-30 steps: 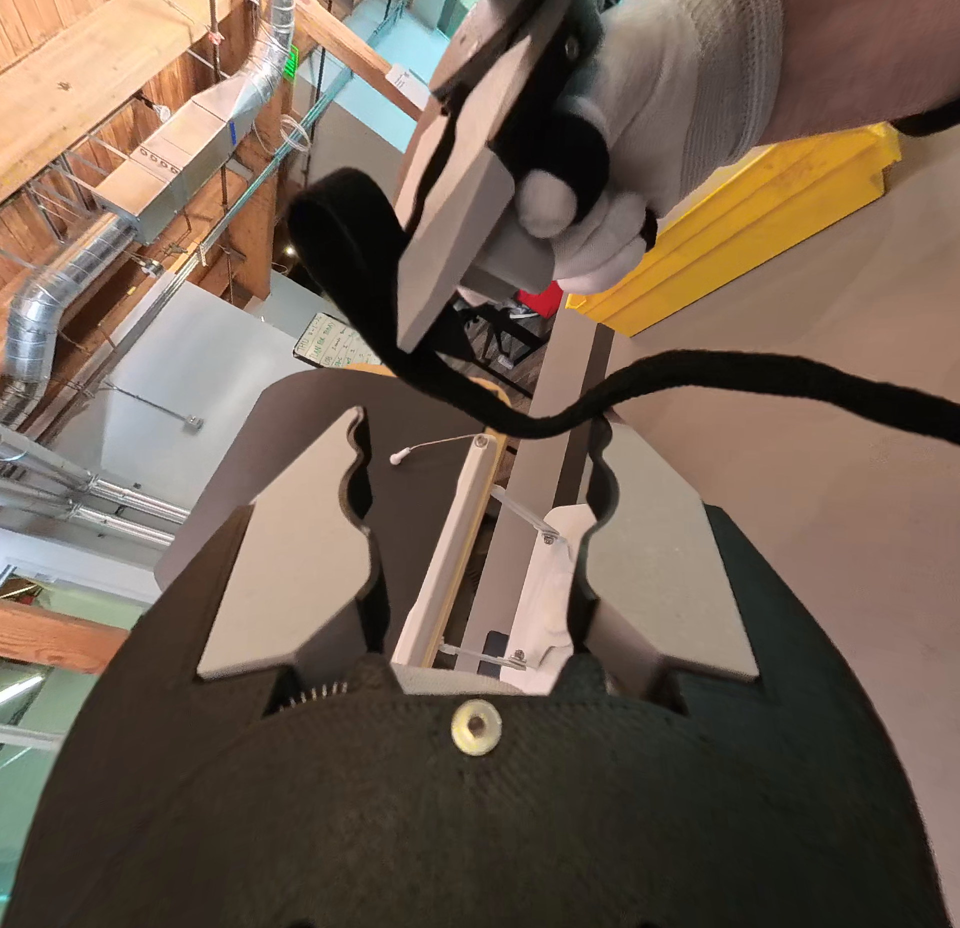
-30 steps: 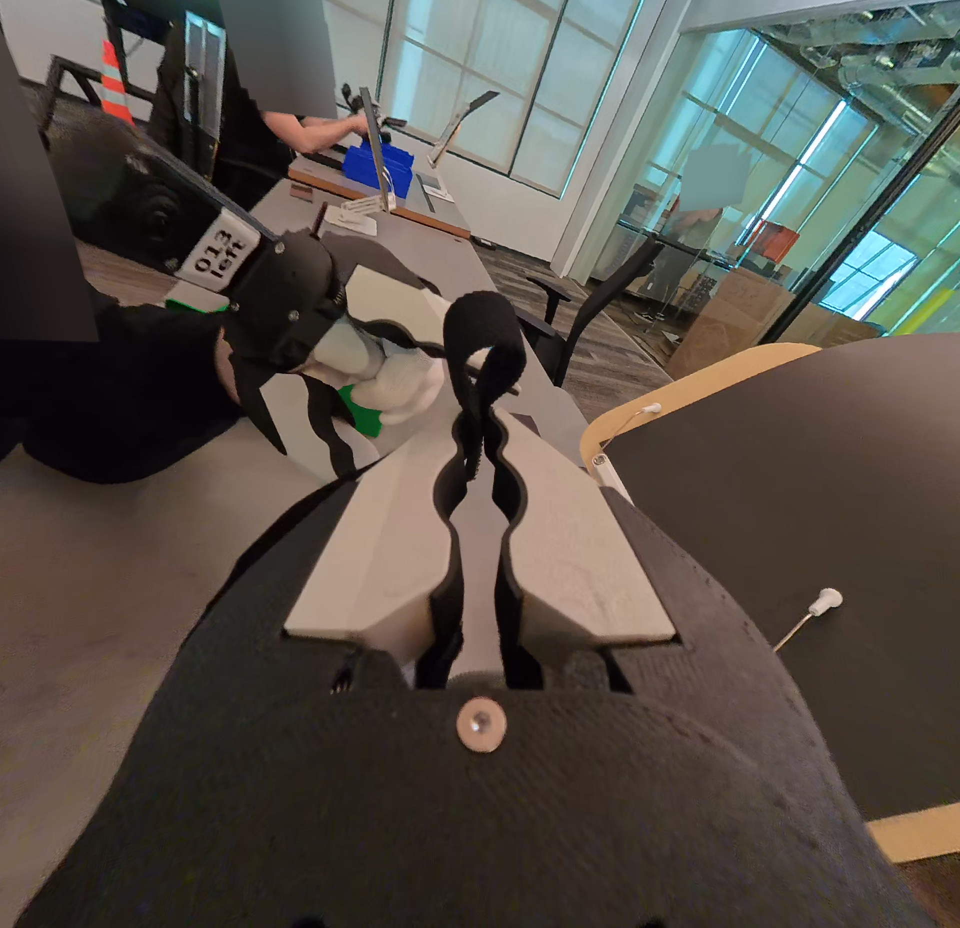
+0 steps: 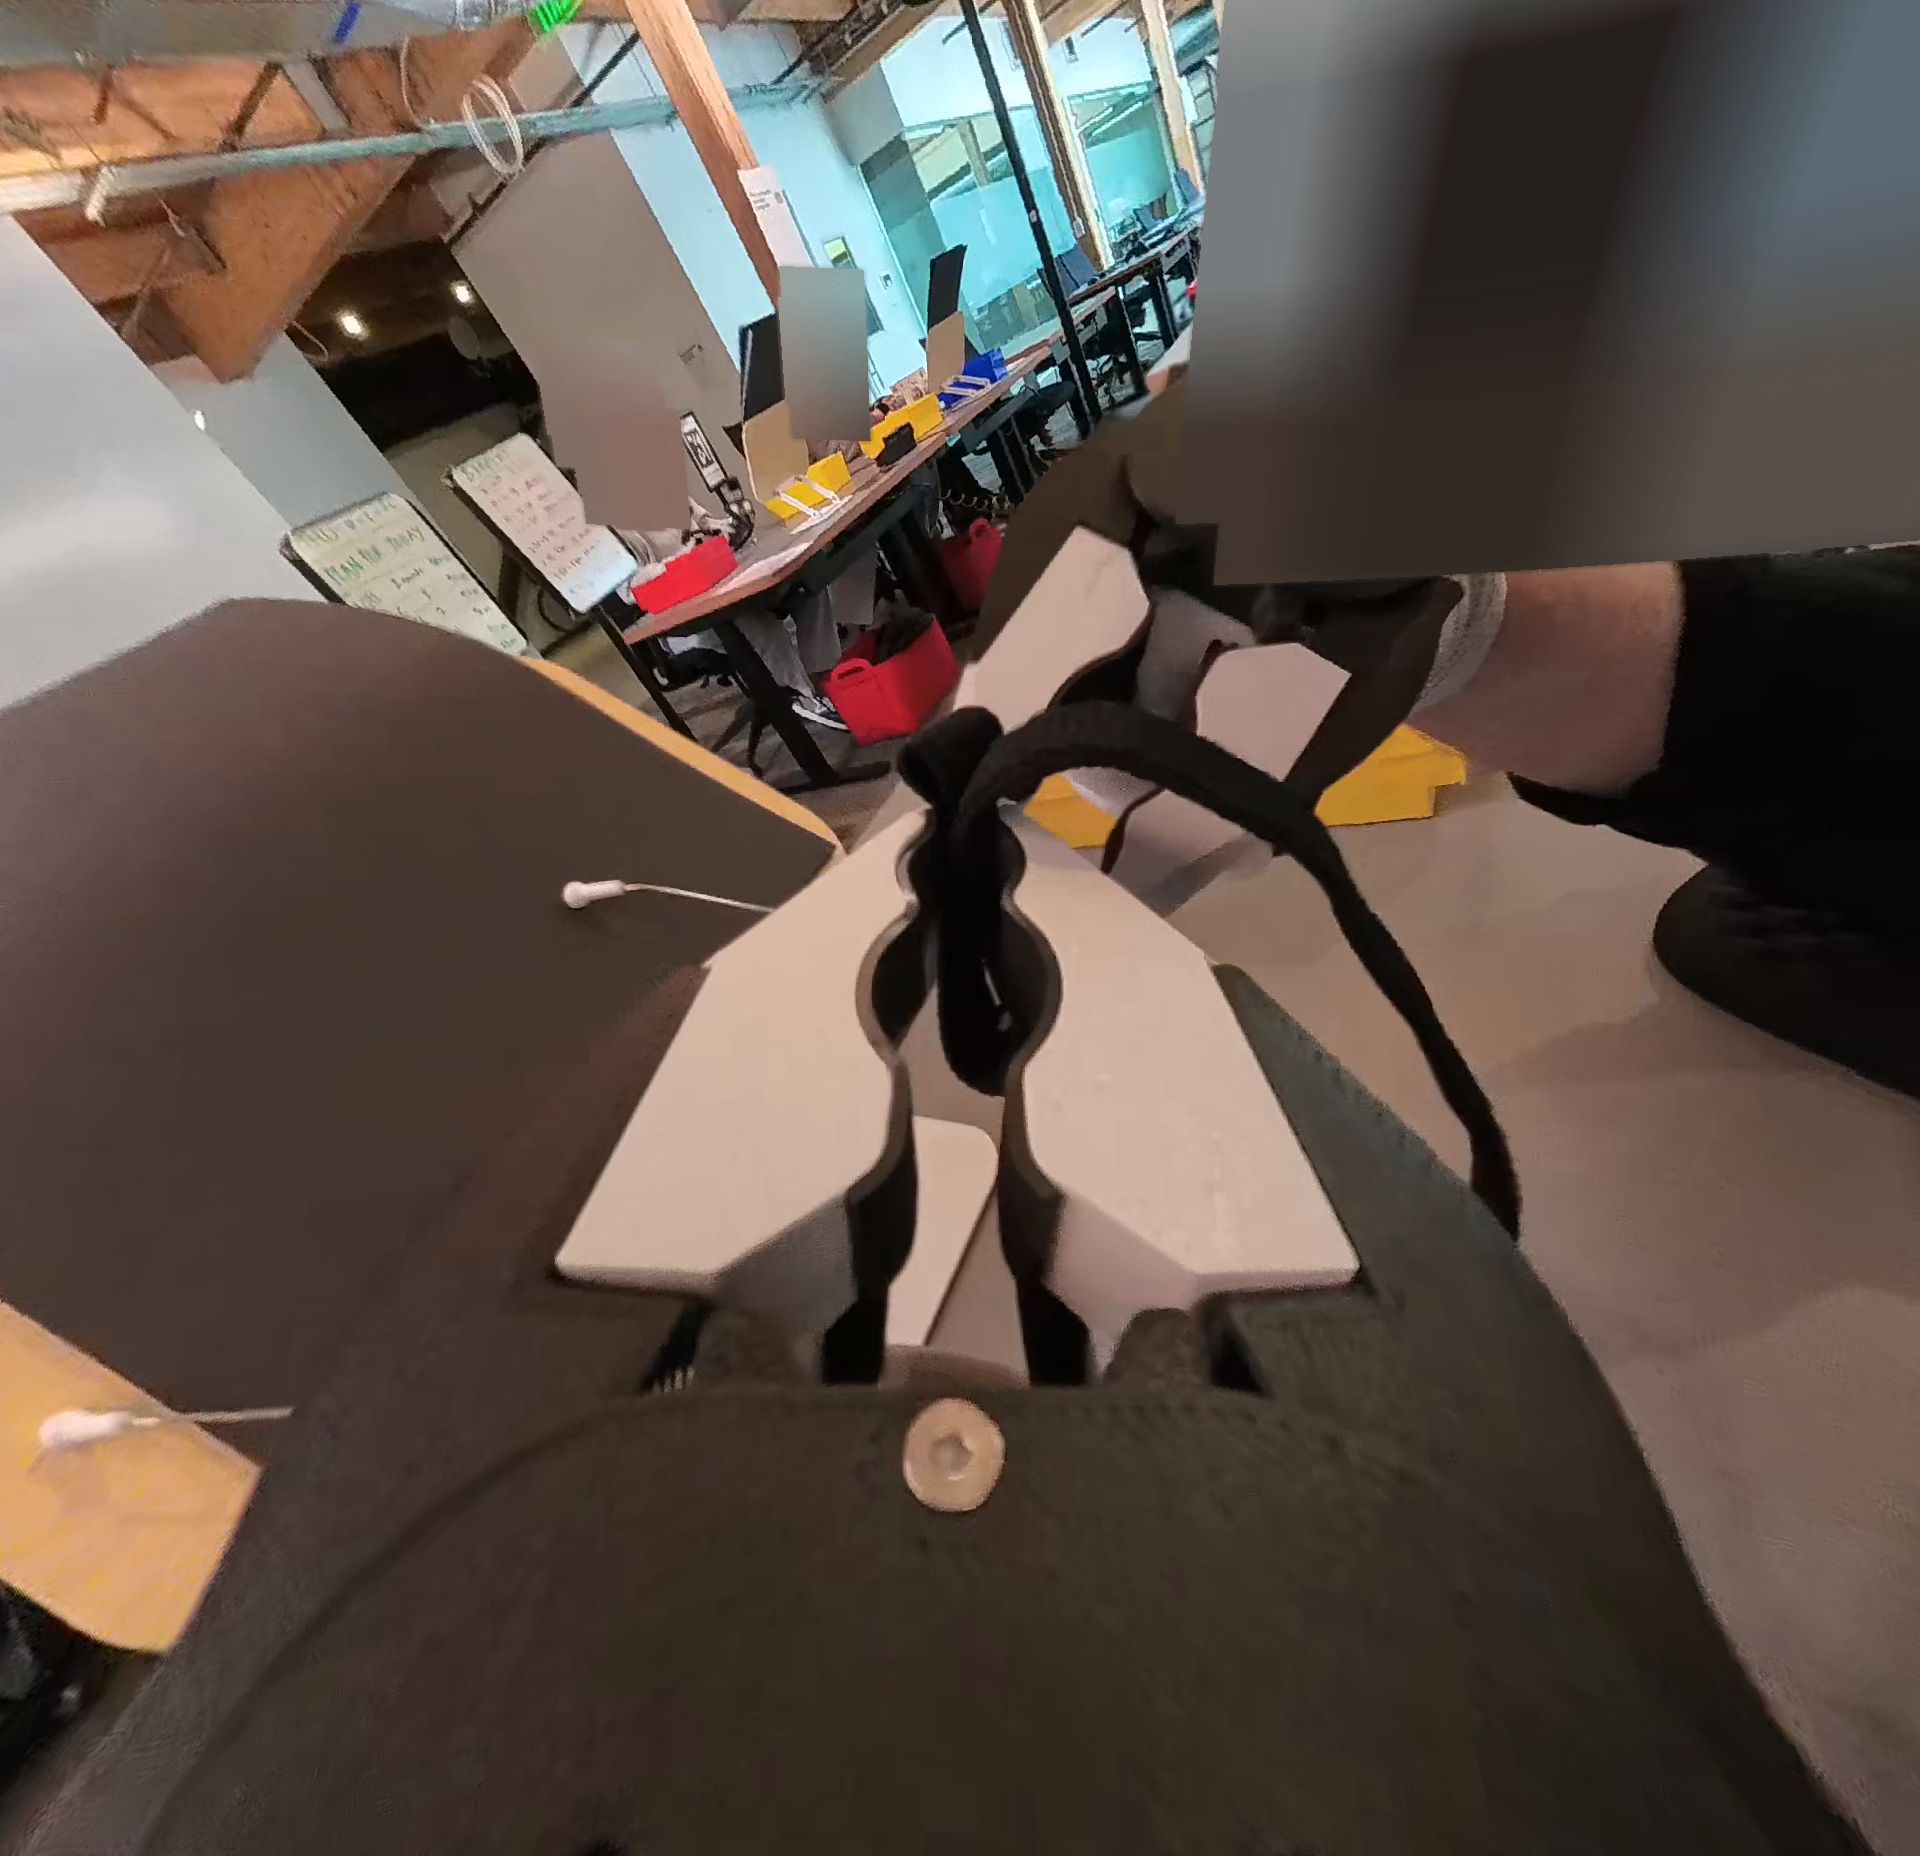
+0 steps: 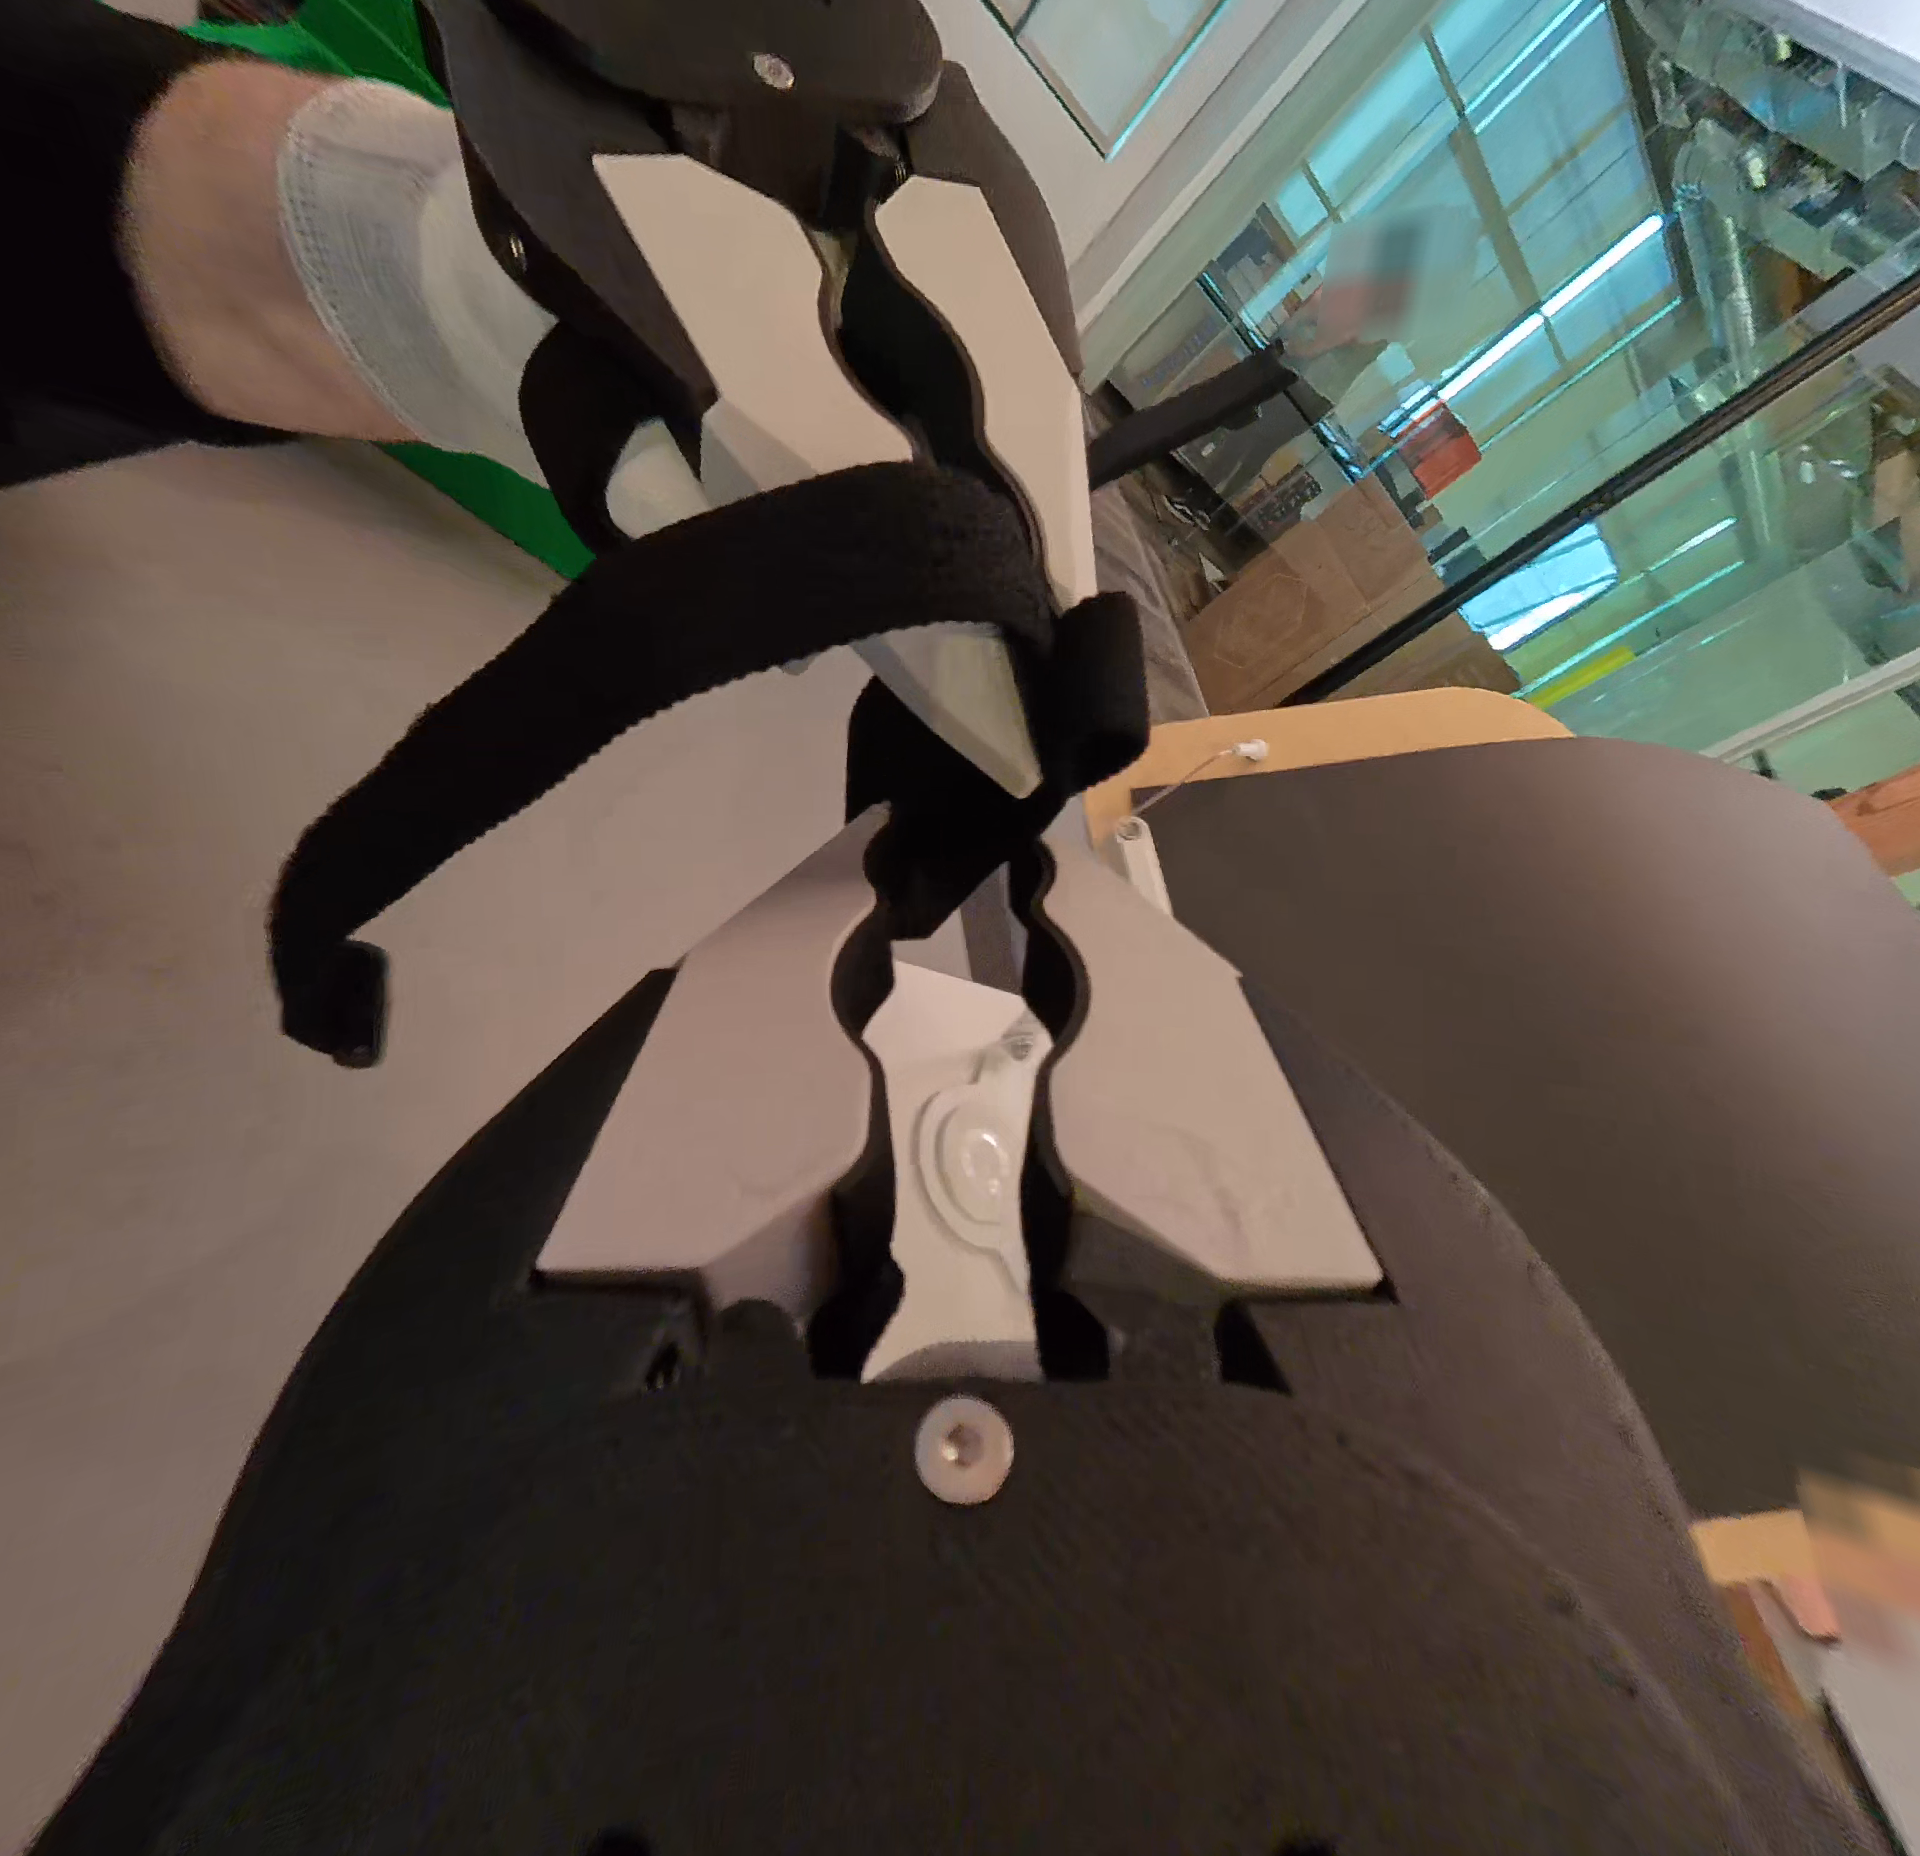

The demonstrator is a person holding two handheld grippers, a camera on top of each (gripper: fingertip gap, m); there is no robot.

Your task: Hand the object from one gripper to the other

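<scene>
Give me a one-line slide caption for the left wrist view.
Left gripper shut on the black strap, whose free length arcs off to the right, right gripper just beyond.

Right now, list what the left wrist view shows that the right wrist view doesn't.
Only the left wrist view: red bins, a yellow bin and whiteboards behind the work.

Only the right wrist view: the strap's loose end hanging free, tall windows and cardboard boxes.

Both: the left tongs shut on the black strap, the right tongs parted with the strap lying between their tips, and the dark panel alongside.
</scene>
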